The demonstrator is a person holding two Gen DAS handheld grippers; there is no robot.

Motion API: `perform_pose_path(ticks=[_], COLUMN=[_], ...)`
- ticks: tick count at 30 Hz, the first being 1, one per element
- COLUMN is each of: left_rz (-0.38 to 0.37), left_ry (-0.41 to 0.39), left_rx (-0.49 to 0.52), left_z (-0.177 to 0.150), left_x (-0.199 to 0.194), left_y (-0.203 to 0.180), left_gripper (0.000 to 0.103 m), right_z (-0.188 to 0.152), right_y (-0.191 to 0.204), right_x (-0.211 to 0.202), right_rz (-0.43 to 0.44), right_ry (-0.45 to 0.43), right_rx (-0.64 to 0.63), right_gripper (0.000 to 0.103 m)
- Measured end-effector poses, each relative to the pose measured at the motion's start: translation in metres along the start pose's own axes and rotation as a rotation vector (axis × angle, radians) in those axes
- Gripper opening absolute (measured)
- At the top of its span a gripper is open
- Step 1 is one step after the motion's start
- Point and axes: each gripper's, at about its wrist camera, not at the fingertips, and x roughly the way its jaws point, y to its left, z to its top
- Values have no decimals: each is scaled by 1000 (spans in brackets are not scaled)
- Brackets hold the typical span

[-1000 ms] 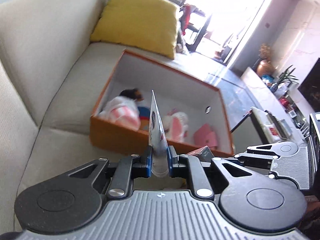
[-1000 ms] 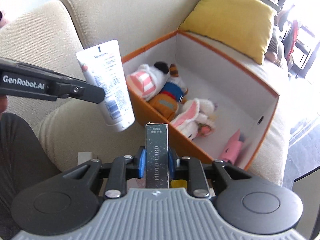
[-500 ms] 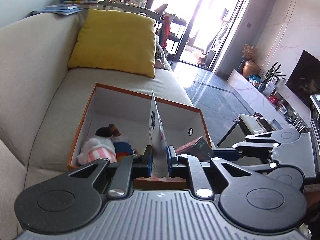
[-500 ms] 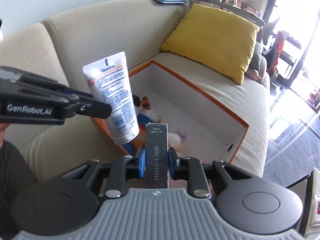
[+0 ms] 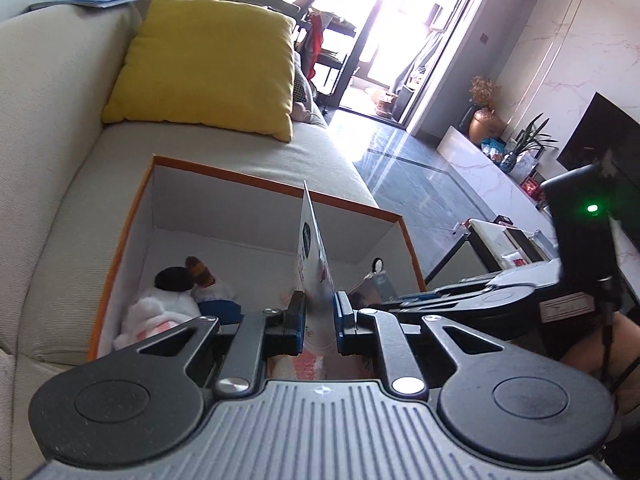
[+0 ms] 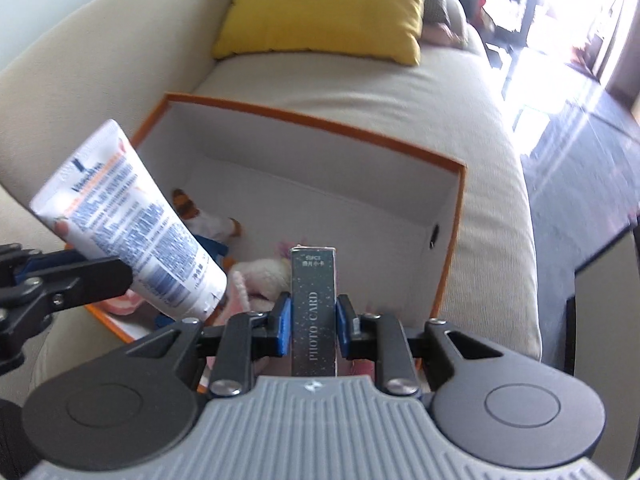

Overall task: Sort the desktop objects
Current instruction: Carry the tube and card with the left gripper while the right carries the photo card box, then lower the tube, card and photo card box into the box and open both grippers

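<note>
A beige sofa (image 5: 64,208) bears an orange-edged box (image 5: 276,188) and yellow cushion (image 5: 208,64).

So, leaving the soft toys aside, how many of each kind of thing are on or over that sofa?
Cream tube: 1
Photo card box: 1
Orange storage box: 1
Yellow cushion: 1
Total: 4

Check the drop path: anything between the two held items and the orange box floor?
No lid or cover: the orange box is open-topped. The tube hangs over the plush toys at the near left end, so it would land on them. Past the photo card box, the right part of the floor looks bare.
</note>
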Motion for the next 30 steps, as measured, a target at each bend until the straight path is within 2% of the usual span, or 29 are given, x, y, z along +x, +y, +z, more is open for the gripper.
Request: perform_pose_path(ticks=[3, 6, 13, 19, 25, 30], left_rz=[-46, -99, -119, -45, -35, -4], left_ry=[2, 45, 158, 257, 285, 297], left_rx=[8, 19, 72, 135, 165, 176], left_z=[2, 1, -11, -24, -31, -34], left_x=[3, 13, 51, 82, 94, 98], left_y=[-2, -5, -17, -27, -36, -39], left_gripper=[16, 16, 16, 16, 16, 16], right_z=[-3, -6, -1, -8, -9, -7], right_y=[-3, -8, -23, -26, -28, -31], right_x=[11, 15, 17, 23, 22, 7], right_rz=[-18, -42, -15, 7, -7, 6], right_ry=[46, 61, 96, 152, 160, 115], right_rx=[43, 74, 146, 190, 202, 188], right_gripper=[24, 24, 24, 24, 24, 25])
